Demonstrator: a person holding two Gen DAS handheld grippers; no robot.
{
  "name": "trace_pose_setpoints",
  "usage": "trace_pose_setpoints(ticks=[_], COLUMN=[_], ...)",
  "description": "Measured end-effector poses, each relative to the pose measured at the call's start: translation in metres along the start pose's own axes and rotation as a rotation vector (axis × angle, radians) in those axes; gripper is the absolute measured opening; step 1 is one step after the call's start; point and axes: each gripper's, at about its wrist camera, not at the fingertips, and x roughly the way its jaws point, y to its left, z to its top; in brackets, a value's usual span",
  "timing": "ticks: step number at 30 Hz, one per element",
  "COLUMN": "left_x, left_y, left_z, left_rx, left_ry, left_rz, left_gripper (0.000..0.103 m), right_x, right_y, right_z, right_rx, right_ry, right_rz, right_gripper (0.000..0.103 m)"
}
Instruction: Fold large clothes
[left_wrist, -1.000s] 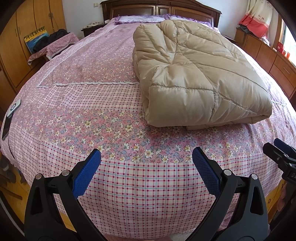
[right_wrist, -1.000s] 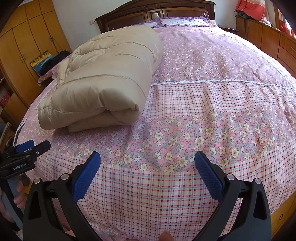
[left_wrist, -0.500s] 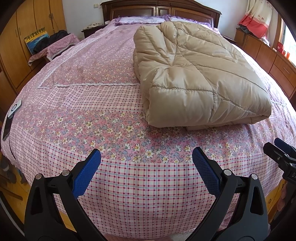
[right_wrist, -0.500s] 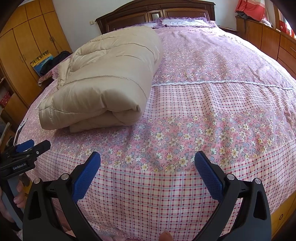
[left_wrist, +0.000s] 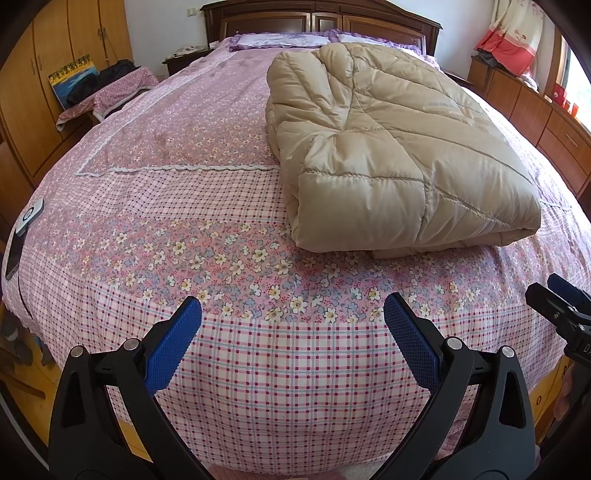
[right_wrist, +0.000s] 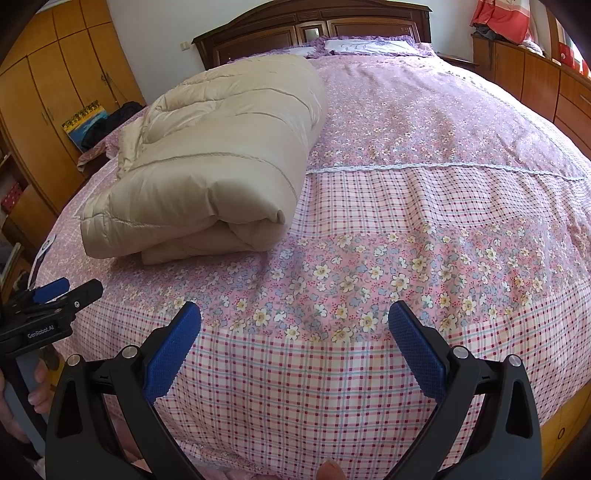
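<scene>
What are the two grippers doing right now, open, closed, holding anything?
Left gripper: open, holding nothing, above the foot of the bed.
Right gripper: open, holding nothing; the folded coat lies untouched.

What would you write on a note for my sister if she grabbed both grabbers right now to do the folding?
Left gripper: open, empty, held above the foot end of the bed.
Right gripper: open, empty, also above the foot end.
The beige puffy coat lies folded into a thick bundle on the bedspread, touched by neither gripper.
Done: the coat looks folded over, with a lower layer poking out at the near edge.
Left: probably just tidy that edge, if anything.
</scene>
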Motion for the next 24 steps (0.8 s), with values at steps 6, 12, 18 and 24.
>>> trace_pose_setpoints(ticks=[6,12,18,24], left_x=[0.0003,0.0003,0.0006,0.0016], left_y=[0.0002,-0.0001,-0.0004,-0.0005], left_z=[-0.0002,-0.0006,-0.0009,-0.0013], left_rx=[0.000,0.000,0.001,0.003], left_ry=[0.000,0.001,0.002,0.004], left_rz=[0.001,-0.002,-0.002,-0.003], left_gripper=[0.098,0.098,0.098,0.098], right_x=[-0.0003,-0.0003,-0.0002,0.0002], right_y=[0.0000,0.0006,0.0008,0.0009], right_z=[0.0000,-0.0003,-0.0004,-0.0004], right_rx=[0.001,0.001,0.001,0.003], right_ry=[0.000,0.000,0.000,0.003], right_rz=[0.000,0.000,0.000,0.000], right_gripper=[0.097,0.097,0.097,0.097])
